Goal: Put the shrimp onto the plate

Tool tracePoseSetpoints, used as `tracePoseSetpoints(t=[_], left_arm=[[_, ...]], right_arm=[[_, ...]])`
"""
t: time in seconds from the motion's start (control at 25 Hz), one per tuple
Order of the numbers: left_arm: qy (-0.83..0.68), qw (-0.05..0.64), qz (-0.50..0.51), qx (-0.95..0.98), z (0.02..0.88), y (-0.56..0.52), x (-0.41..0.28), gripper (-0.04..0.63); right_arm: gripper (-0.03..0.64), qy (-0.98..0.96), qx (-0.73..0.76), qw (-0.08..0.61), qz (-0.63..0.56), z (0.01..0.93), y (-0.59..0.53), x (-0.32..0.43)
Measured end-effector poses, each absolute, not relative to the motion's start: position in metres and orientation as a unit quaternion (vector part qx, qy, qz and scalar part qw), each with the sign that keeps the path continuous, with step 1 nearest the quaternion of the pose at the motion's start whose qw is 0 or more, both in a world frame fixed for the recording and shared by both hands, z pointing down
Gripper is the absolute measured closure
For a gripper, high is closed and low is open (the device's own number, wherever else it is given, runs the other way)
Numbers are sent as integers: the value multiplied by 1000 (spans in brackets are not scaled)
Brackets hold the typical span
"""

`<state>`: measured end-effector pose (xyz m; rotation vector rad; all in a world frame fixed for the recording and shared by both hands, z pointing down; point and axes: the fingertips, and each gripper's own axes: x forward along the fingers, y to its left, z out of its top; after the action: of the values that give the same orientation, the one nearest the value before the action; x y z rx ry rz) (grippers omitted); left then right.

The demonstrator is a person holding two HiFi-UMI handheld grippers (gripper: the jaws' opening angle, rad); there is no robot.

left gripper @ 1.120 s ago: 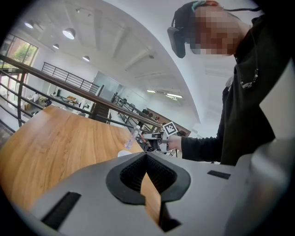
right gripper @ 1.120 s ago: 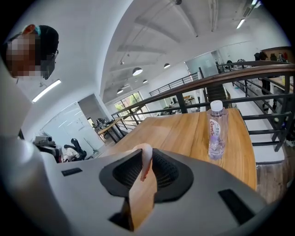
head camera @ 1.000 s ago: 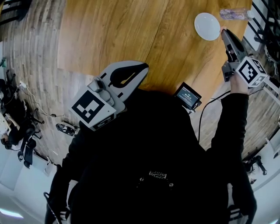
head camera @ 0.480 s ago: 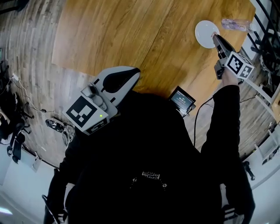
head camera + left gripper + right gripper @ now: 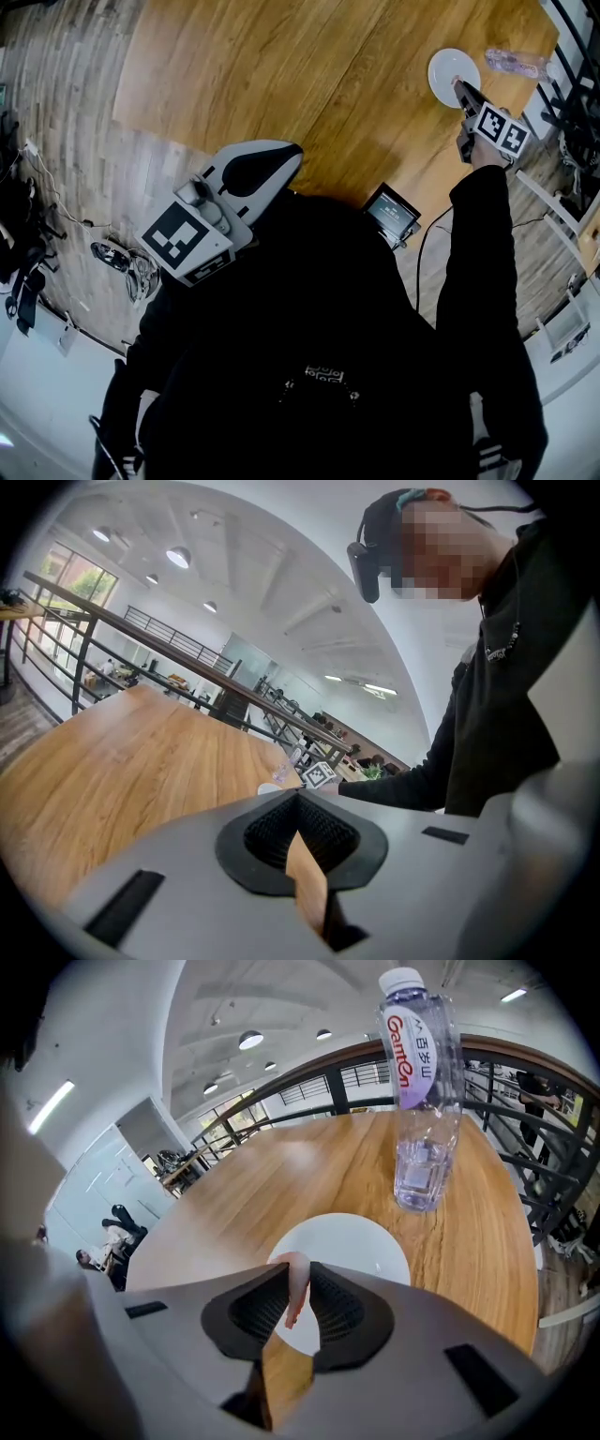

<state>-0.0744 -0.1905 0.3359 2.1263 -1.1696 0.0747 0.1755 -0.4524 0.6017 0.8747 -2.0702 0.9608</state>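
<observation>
In the right gripper view a pale pink shrimp (image 5: 295,1286) is pinched between the black pads of my right gripper (image 5: 298,1290), hanging over the near edge of the white plate (image 5: 361,1249). From the head view that right gripper (image 5: 459,86) reaches onto the near rim of the plate (image 5: 448,62) at the table's far right. My left gripper (image 5: 272,159) hovers at the table's near edge, close to my body. Its pads meet at the tip with nothing between them (image 5: 298,797).
A clear water bottle (image 5: 421,1101) with a white cap stands just beyond the plate, also visible as the bottle (image 5: 513,64) near the table's far right corner. A small black device (image 5: 392,210) with a screen sits at the table's near edge. A metal railing (image 5: 525,1157) runs behind the table.
My right gripper has moved forward with the shrimp from beside the plate to over its near rim. The left gripper has barely shifted.
</observation>
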Motion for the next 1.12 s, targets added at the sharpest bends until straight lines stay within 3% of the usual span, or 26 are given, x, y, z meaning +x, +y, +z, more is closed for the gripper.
tracePoseSetpoints(t=[0.72,0.92,1.12], left_arm=[[-458,358,12,814,338,-181,-79,592],[-455,359,12,815,336,-183,-82,592],[-451,358,13,818,336,-184,-79,592]], right_arm=[[535,-771,340,423,334,651,-446,173],[455,-772,352,420,323,646,-450,173],[451,-777,360,392,336,638,-450,173]])
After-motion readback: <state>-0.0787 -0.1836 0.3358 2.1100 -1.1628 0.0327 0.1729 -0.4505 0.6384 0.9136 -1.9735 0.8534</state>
